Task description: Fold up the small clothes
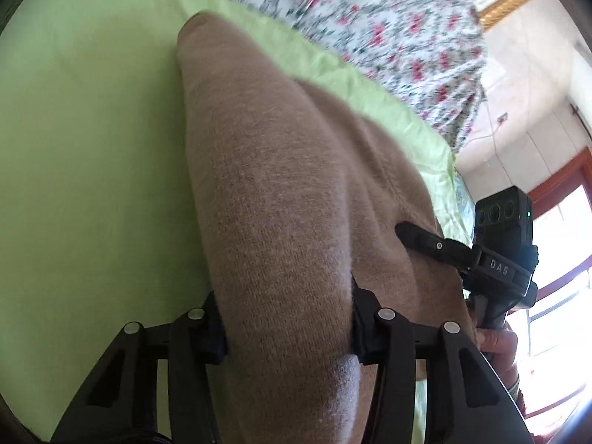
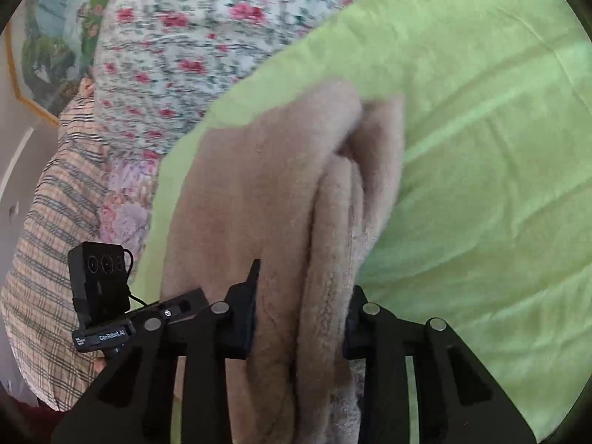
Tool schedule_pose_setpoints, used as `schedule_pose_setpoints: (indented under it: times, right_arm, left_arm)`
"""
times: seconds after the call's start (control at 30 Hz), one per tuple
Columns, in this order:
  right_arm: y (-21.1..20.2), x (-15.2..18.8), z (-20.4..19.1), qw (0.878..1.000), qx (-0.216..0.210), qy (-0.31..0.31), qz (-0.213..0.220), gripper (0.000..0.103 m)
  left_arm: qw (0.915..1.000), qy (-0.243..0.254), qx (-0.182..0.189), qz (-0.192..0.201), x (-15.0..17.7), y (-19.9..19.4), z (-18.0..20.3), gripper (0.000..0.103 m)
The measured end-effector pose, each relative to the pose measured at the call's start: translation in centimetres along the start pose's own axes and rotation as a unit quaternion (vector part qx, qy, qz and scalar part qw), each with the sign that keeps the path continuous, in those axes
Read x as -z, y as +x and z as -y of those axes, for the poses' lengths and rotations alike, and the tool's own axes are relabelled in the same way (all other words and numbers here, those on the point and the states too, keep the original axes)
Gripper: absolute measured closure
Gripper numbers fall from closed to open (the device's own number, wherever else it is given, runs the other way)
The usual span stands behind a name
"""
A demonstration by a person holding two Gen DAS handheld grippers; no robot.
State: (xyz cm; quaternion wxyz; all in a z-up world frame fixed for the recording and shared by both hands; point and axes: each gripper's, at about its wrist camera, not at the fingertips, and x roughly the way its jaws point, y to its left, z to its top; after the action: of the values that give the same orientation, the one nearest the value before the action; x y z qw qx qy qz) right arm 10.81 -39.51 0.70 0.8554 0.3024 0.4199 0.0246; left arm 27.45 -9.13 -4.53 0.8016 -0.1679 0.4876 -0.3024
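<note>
A tan fuzzy knit garment (image 1: 281, 199) hangs lifted over a light green sheet (image 1: 92, 148). My left gripper (image 1: 288, 325) is shut on a thick fold of it, the cloth bulging between the jaws. In the right wrist view the same garment (image 2: 259, 192) is bunched in layers, and my right gripper (image 2: 299, 325) is shut on its doubled edge. The right gripper also shows in the left wrist view (image 1: 436, 244), clamped on the garment's far edge. The left gripper shows in the right wrist view (image 2: 177, 305) at lower left.
The green sheet (image 2: 481, 148) covers the work surface. A floral bedspread (image 1: 388, 29) lies beyond it. A plaid cushion (image 2: 48, 259) sits at the left in the right wrist view. A window with a red frame (image 1: 562, 244) is at the right.
</note>
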Motion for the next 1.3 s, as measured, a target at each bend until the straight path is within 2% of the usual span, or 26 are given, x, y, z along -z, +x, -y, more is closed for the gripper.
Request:
schedule_pose_setpoints:
  times: [0.07, 0.2, 0.4, 0.47, 0.53, 0.6, 0.67, 0.7, 0.73, 0.87, 0.97, 1.03, 1.1, 1.17, 1.2, 1.3]
  right_arm:
    - [0.2, 1.4, -2.2, 1.0, -0.013, -0.019, -0.001, 0.07]
    - [2.4, 5.0, -6.8, 0.997, -0.066, -0.038, -0.012, 0.07]
    - [8.4, 9.9, -11.5, 0.99, -0.112, -0.051, -0.064, 0.07]
    - [9.7, 11.0, -12.0, 0.99, -0.108, -0.054, -0.076, 0.07]
    - [10.6, 11.9, -12.0, 0.991, -0.088, -0.055, -0.081, 0.069]
    - [10.8, 12.3, -11.2, 0.992, -0.086, -0.037, -0.081, 0.066]
    - [10.6, 12.4, -10.6, 0.993, -0.082, -0.022, -0.086, 0.056]
    - [10.4, 12.3, -10.4, 0.993, -0.07, -0.017, -0.091, 0.045]
    - [9.9, 12.1, -10.2, 0.994, -0.062, -0.017, -0.09, 0.037]
    - [6.8, 9.9, -10.8, 0.999, -0.022, -0.033, -0.036, 0.034]
    - [6.4, 7.6, -11.8, 0.999, -0.025, -0.047, -0.014, 0.034]
    - [7.6, 6.0, -12.7, 0.998, -0.021, -0.057, -0.012, 0.04]
    - [9.8, 4.9, -13.1, 0.997, -0.023, -0.06, -0.03, 0.046]
    - [12.1, 4.4, -13.0, 0.997, -0.016, -0.056, -0.059, 0.079]
    - [12.2, 4.2, -13.3, 0.996, -0.009, -0.062, -0.056, 0.09]
    - [9.0, 4.1, -14.2, 0.996, -0.018, -0.088, 0.0, 0.092]
  left_arm:
    - [0.9997, 0.01, -0.009, 0.022, 1.5, -3.4, -0.1, 0.055]
    - [0.9986, 0.001, -0.022, 0.049, 5.3, -10.4, -2.3, 0.055]
    - [0.9961, -0.011, -0.07, 0.052, 10.9, -17.0, -6.2, 0.055]
    - [0.9958, -0.026, -0.075, 0.046, 12.6, -18.1, -8.2, 0.055]
    - [0.9956, -0.041, -0.077, 0.035, 14.1, -18.4, -10.3, 0.05]
    - [0.9947, -0.055, -0.081, 0.031, 15.1, -18.1, -11.4, 0.032]
    - [0.9941, -0.067, -0.077, 0.037, 15.5, -18.2, -12.0, 0.027]
    - [0.9941, -0.071, -0.074, 0.038, 15.5, -18.2, -12.1, 0.024]
    - [0.9938, -0.073, -0.076, 0.038, 15.4, -18.3, -12.3, 0.022]
    - [0.9917, -0.082, -0.082, 0.055, 14.4, -19.3, -13.1, 0.02]
    - [0.9892, -0.099, -0.079, 0.073, 13.3, -19.9, -13.7, 0.02]
    - [0.9874, -0.105, -0.089, 0.078, 12.4, -19.9, -13.9, 0.02]
    - [0.9862, -0.105, -0.098, 0.082, 11.8, -19.9, -13.7, 0.02]
    - [0.9848, -0.096, -0.118, 0.084, 10.9, -19.6, -13.2, 0.02]
    - [0.9834, -0.089, -0.133, 0.086, 10.6, -19.5, -12.8, 0.02]
    - [0.9775, -0.055, -0.18, 0.094, 9.8, -19.3, -11.3, 0.025]
